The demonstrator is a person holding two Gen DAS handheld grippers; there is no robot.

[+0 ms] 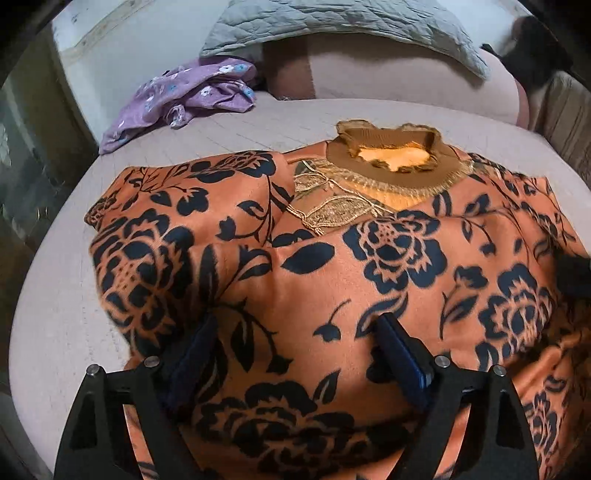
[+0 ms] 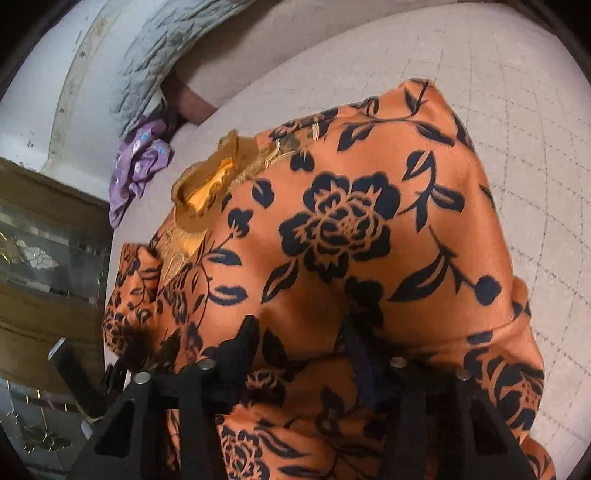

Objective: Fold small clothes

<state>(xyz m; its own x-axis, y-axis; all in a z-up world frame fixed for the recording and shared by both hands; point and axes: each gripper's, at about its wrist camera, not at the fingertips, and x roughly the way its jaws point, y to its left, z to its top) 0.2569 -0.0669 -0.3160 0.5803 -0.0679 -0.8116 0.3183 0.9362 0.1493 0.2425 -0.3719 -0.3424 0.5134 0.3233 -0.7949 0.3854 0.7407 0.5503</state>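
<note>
The orange floral top (image 1: 332,258), soft, light and probably slippery, lies on the bed (image 1: 55,295) below the purple garment (image 1: 184,96); left gripper (image 1: 295,350) jaws gape over it, right gripper (image 2: 306,354) jaws pinch a raised fold, best grasped at hem edges.

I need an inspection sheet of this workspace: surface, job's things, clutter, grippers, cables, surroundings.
Surface: pale pink quilted bed cover.
Job's things: orange satin top with black flower print, brown ruffled collar away from the cameras; crumpled purple flowered garment beyond it.
Clutter: grey quilted pillow at the bed's far end.
Grippers: left gripper open, fabric between its fingers; right gripper low in the fabric, grip unclear.
Cables: nothing seen.
Surroundings: wooden cabinet with glass panels beside the bed.
</note>
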